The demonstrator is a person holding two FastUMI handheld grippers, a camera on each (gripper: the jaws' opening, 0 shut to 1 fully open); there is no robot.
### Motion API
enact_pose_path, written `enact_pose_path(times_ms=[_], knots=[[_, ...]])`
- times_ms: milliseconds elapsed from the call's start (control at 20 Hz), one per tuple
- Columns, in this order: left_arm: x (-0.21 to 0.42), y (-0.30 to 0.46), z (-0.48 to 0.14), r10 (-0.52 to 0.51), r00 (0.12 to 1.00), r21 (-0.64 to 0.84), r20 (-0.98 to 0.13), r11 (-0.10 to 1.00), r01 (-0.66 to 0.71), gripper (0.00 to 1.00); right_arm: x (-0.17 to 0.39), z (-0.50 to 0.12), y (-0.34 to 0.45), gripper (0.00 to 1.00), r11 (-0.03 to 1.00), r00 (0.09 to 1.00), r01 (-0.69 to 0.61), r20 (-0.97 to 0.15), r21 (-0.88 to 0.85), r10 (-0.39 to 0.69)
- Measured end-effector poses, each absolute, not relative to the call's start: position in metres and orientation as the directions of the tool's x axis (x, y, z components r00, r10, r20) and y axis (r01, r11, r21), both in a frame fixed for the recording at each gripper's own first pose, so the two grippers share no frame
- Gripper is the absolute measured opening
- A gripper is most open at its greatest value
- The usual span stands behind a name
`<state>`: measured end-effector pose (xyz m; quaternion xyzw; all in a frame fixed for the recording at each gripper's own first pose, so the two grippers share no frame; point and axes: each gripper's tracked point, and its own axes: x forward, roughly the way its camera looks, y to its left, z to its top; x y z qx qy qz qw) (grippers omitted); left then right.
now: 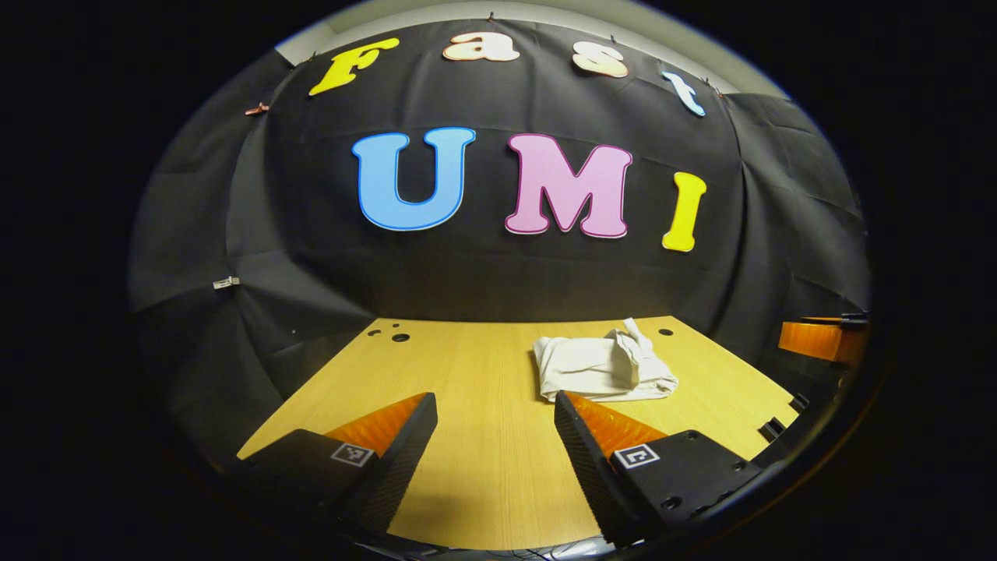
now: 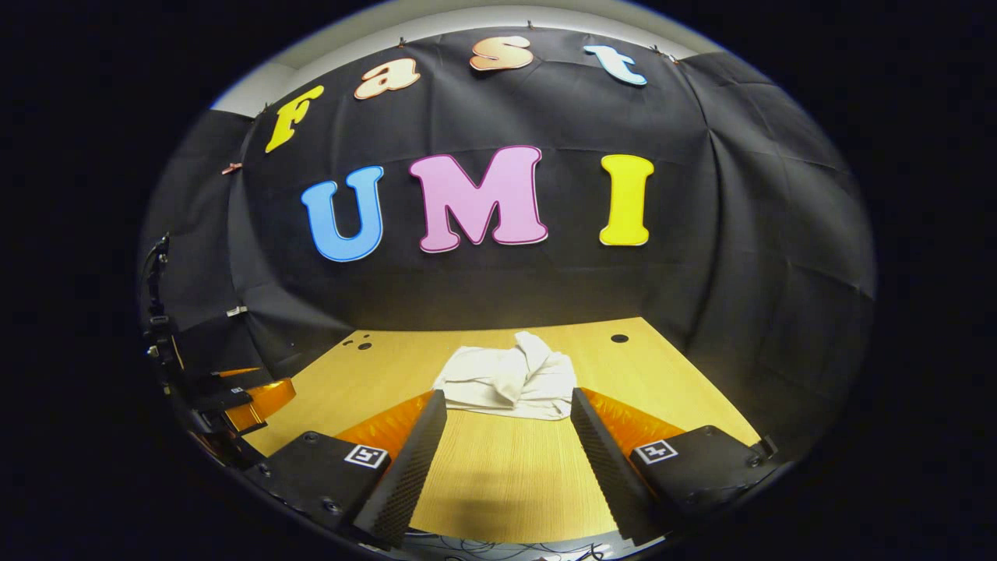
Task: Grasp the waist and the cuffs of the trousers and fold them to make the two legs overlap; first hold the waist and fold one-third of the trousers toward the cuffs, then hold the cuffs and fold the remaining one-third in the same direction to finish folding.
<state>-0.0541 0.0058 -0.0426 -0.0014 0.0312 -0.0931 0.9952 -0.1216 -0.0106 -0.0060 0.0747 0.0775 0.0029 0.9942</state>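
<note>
**Hovering over the tabletop, both hand-held grippers spread**

Holding your left hand-held gripper (image 1: 495, 405) above the tabletop (image 1: 483, 467), you have its fingers spread wide and gripping nothing. The trousers (image 1: 604, 366) lie bunched in a pale heap just ahead of its right finger, toward the far edge. Your right hand-held gripper (image 2: 509, 401) is likewise spread and pinches nothing; in its view the trousers (image 2: 510, 382) sit on the tabletop (image 2: 506, 475) right beyond the fingertips, between them.
</note>
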Motion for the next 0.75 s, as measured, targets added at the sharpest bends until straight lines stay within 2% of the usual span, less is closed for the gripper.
enact_pose_path(times_ms=[200,450,500,550,750], knots=[[-0.071,-0.003,-0.034,-0.075,0.995,-0.032,-0.073,0.997,0.073,0.96,-0.118,-0.010,-0.021,0.98,0.978,0.977,-0.116,-0.158,0.176,0.144],[-0.097,-0.029,-0.022,0.029,0.999,-0.083,-0.041,0.996,-0.032,0.96,-0.115,-0.010,-0.049,0.98,0.962,0.960,-0.219,-0.139,0.164,0.243],[-0.100,-0.035,-0.020,0.035,0.999,-0.091,-0.038,0.995,-0.039,0.96,-0.115,-0.012,-0.054,0.98,0.960,0.957,-0.228,-0.146,0.163,0.252],[-0.065,-0.050,-0.018,0.024,0.999,-0.104,-0.039,0.994,-0.028,0.96,-0.114,-0.013,-0.058,0.98,0.958,0.954,-0.233,-0.152,0.167,0.259],[-0.066,-0.074,-0.011,-0.077,0.997,-0.068,-0.031,0.995,0.075,0.96,-0.116,-0.016,-0.065,0.98,0.965,0.957,-0.213,-0.169,0.153,0.238]])
